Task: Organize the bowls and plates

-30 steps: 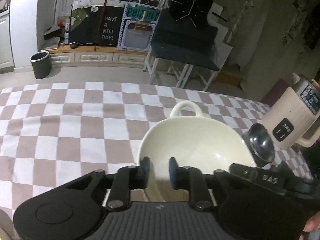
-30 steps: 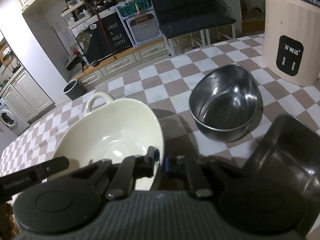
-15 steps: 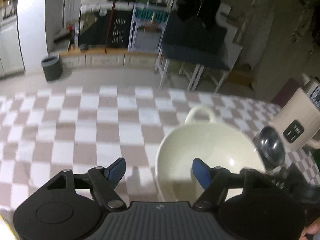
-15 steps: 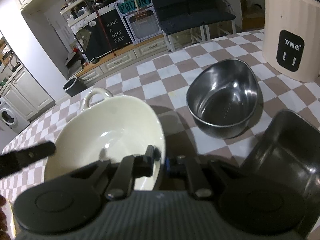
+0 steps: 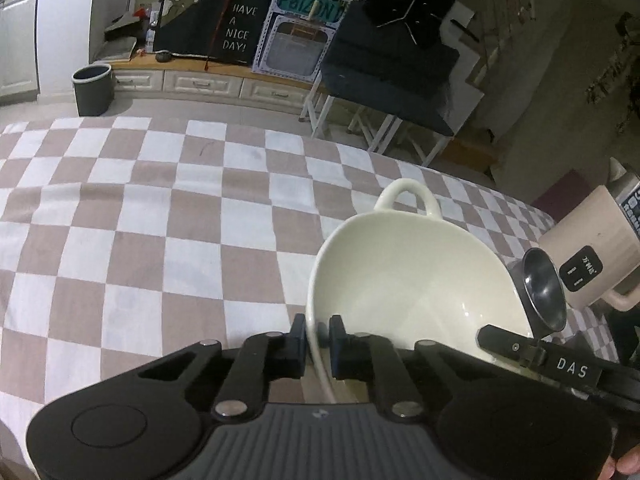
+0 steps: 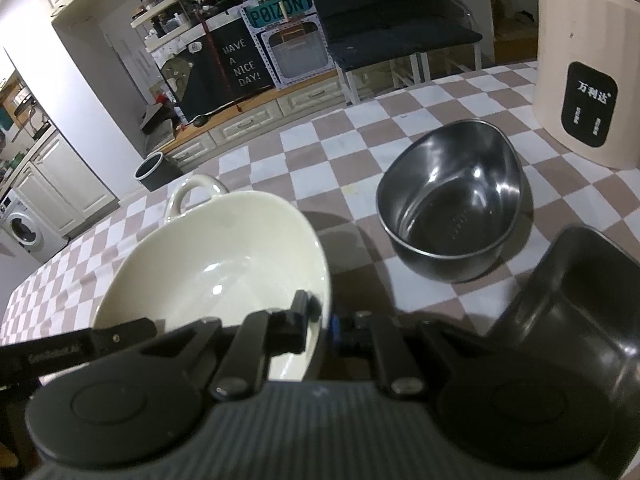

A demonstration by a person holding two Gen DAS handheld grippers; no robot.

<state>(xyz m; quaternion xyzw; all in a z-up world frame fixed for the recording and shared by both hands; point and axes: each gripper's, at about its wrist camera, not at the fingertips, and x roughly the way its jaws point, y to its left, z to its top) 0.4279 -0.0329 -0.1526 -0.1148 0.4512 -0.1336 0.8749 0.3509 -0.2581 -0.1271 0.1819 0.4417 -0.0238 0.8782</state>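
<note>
A cream bowl [image 5: 404,276] with a loop handle sits on the checkered tablecloth [image 5: 160,224]. My left gripper [image 5: 318,338] is shut on the bowl's near left rim. My right gripper [image 6: 320,322] is shut on the bowl's near right rim; the bowl shows in the right wrist view [image 6: 216,264]. A round steel bowl [image 6: 452,204] stands to the right of the cream bowl, apart from it; it also shows in the left wrist view [image 5: 544,288]. A dark rectangular pan [image 6: 576,300] lies at the near right.
A beige kitchen appliance [image 6: 588,60] stands at the far right of the table, also in the left wrist view [image 5: 592,252]. Beyond the table's far edge are a dark bench [image 5: 388,80], low drawers and a grey bin [image 5: 93,89].
My left gripper opened wide half a second ago, shifted left along the rim, and has closed again on the cream bowl's rim. My right gripper kept its grip; the bowl barely moved.
</note>
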